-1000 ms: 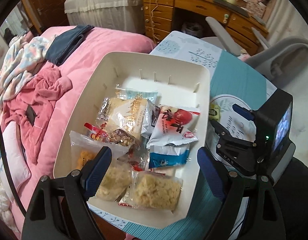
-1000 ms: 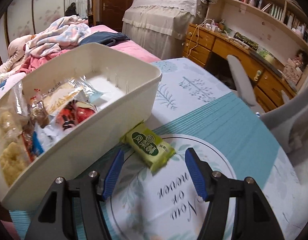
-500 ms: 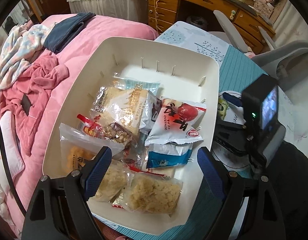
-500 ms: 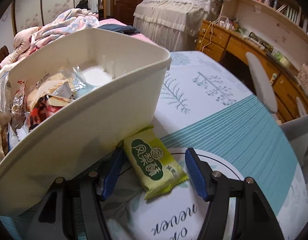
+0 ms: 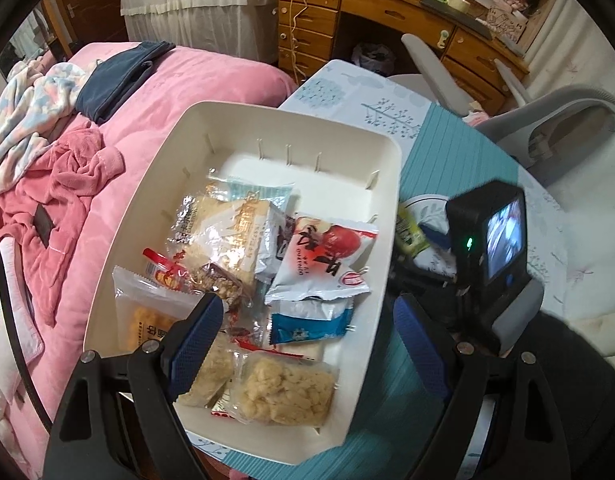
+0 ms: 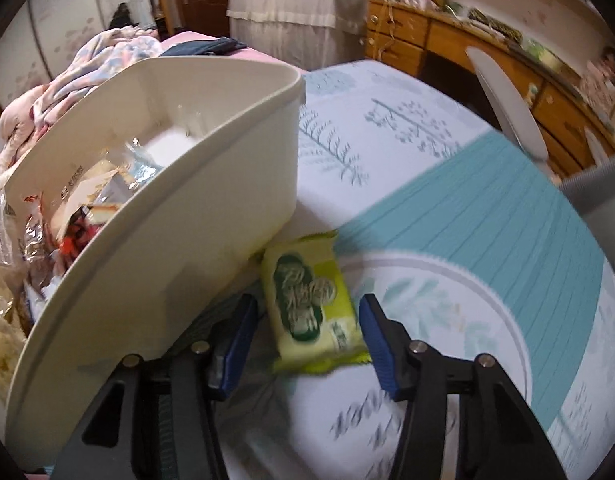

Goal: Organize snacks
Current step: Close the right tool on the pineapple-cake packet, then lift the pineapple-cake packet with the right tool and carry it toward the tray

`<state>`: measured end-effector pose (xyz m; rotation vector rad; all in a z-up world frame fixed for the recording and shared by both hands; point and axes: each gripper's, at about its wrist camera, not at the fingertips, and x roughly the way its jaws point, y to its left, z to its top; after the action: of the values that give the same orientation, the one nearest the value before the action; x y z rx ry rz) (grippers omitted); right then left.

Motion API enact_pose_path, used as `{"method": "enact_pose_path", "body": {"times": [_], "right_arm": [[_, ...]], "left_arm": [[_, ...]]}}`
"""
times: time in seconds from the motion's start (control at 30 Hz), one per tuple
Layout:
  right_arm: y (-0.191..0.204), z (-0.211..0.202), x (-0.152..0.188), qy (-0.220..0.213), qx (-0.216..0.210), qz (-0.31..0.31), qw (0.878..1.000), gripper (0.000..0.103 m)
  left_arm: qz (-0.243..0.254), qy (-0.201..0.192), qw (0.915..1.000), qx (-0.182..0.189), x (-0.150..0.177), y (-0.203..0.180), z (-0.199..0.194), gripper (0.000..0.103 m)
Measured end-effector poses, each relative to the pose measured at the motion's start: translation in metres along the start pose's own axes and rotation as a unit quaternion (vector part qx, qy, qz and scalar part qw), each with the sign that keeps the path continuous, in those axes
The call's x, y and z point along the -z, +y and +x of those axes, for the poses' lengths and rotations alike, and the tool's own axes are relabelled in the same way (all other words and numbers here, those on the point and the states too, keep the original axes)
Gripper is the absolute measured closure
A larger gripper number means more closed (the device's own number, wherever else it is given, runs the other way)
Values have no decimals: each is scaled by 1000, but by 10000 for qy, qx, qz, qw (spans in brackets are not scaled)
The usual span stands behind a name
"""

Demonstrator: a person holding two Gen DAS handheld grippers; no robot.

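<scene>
Left wrist view: my left tongs (image 5: 303, 344) hang wide open over the near end of the cream bin (image 5: 391, 184), gripping nothing. Under and ahead of them is the snack pile: crumbly rice cakes (image 5: 285, 390) between the pads, a red-and-white packet (image 5: 327, 260) ahead, a blue-and-white packet (image 5: 311, 322) partly tucked under it. My left pad covers part of an orange snack bag (image 5: 147, 316). To the right past the bin wall, only a sliver of the green packet (image 5: 407, 232) shows; the right tongs' camera body (image 5: 491, 240) blocks the rest, and their pads are hidden here.

Right wrist view: my right tongs (image 6: 307, 340) are closing, with the green packet (image 6: 313, 304) lying flat on the worktop (image 6: 487, 216) between the pads. Right pad looks at its edge, a gap shows on the left; blurred, so contact is unclear. Packet's far corner sits against the bin (image 6: 167, 240), left of the tongs. Print unreadable.
</scene>
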<state>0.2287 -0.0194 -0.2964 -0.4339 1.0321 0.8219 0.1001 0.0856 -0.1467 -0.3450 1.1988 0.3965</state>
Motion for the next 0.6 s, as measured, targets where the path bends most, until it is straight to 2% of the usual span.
{"method": "enact_pose_path", "body": {"times": [0.17,0.37,0.6], "right_arm": [[5,-18,27,284,-135,459,9985,57],[15,-42,66,605,-303,1056,9921,58],[22,-76,86,619,17,1394,9883,58]], "left_arm": [[114,-147,9998,108,4,-5,-18,17],[298,-322,9989,168,15,-6,-42,17],[454,-425,9975,342,33,3,-65,17]]}}
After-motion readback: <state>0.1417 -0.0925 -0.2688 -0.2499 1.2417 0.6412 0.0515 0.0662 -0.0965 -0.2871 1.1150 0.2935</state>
